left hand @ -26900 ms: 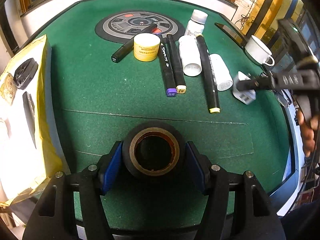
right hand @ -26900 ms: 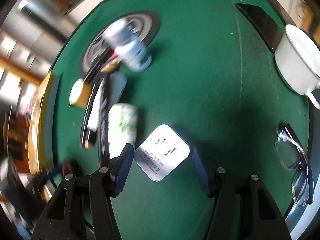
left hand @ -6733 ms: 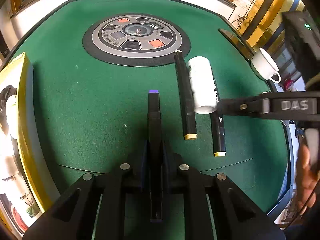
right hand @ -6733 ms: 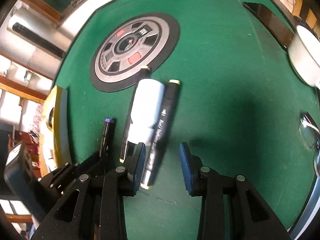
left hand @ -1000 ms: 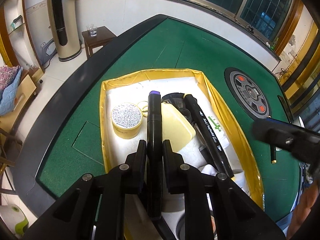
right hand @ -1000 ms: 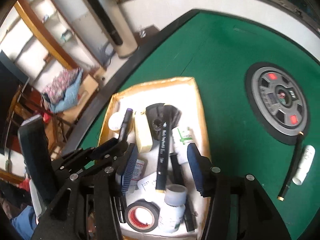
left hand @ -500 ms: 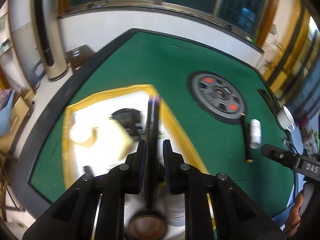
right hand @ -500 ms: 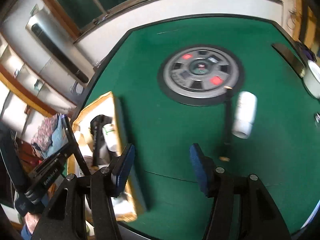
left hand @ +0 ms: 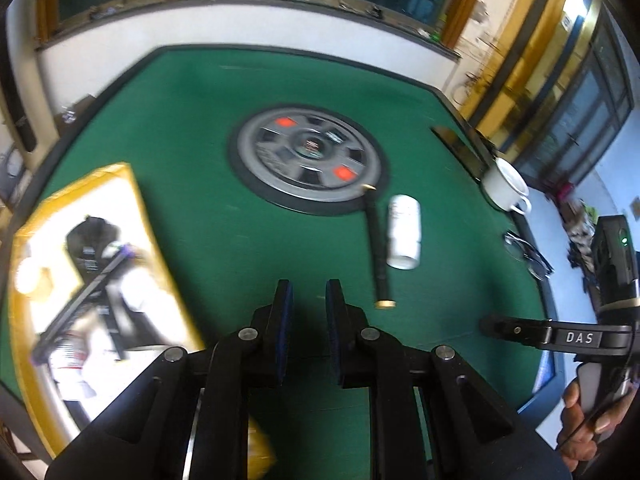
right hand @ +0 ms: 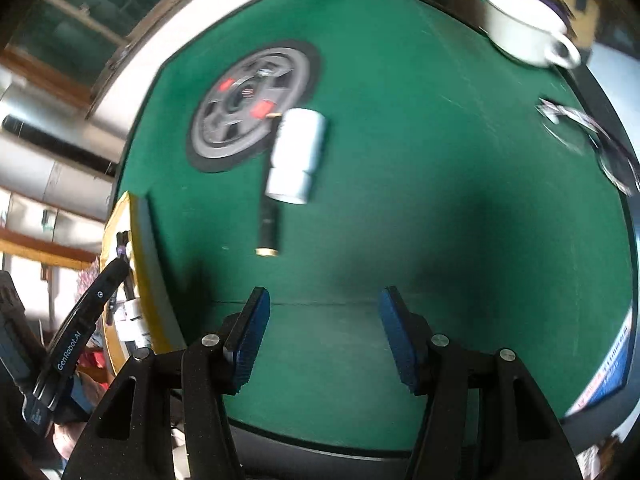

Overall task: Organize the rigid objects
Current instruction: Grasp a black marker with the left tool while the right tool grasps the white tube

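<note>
Right gripper (right hand: pixel 324 320) gapes empty, aimed toward the marker (right hand: pixel 269 222) and bottle (right hand: pixel 298 154) lying together on the felt (right hand: pixel 440 160); left gripper (left hand: pixel 308 312), nearly closed, holds nothing.

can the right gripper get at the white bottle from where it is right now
Probably yes. The right gripper is open and empty, and only bare green felt lies between it and the white bottle; the marker lies alongside.
</note>
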The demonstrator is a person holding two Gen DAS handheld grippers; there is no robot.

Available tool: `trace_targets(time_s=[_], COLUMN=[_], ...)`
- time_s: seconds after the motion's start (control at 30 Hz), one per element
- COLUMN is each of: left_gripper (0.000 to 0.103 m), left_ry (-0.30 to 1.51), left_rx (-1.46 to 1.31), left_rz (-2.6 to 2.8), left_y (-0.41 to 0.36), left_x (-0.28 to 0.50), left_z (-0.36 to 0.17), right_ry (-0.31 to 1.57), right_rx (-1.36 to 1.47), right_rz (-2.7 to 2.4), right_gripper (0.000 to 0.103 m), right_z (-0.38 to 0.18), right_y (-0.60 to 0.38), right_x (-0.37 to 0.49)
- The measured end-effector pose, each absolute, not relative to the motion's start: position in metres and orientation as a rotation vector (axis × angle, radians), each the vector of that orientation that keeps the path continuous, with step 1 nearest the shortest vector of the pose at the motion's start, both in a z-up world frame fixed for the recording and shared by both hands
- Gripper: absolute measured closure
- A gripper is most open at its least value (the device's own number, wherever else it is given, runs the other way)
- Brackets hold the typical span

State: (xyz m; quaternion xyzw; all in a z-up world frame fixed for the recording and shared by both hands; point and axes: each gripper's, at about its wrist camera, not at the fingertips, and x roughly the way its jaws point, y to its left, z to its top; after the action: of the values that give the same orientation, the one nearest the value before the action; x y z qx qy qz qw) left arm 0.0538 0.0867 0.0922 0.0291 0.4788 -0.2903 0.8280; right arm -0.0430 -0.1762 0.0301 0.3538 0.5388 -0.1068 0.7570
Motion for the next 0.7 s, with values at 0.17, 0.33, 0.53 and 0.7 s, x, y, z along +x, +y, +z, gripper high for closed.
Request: trace_targets(time_s=[0.17, 0.33, 0.53, 0.7], left_gripper=[0.089, 0.089, 0.089, 0.085], left_ry=[1.131, 1.183, 1.231, 1.234], left_rx=[0.038, 0.072, 0.122, 0.152], left_rz=[-0.714, -0.737, -0.678, -0.681], left_y=[0.045, 0.005, -0.024, -0.041], left_x=[0.066, 0.088, 0.11, 0.115], left_z=[0.078, 0.065, 0.042, 0.031], right_ry=[1.213, 1.207, 1.19, 1.189], right_rx=[0.824, 0.794, 0.797, 0.789], right_rz=[-0.247, -0.245, -0.262, -0.275], right_gripper=[0.05, 0.05, 0.05, 0.05], right_z=[0.022, 0.024, 0.022, 0.02], right_y=[-0.198, -0.213, -0.233, -0.242], right_x=[-0.058, -0.07, -0.084, -0.09])
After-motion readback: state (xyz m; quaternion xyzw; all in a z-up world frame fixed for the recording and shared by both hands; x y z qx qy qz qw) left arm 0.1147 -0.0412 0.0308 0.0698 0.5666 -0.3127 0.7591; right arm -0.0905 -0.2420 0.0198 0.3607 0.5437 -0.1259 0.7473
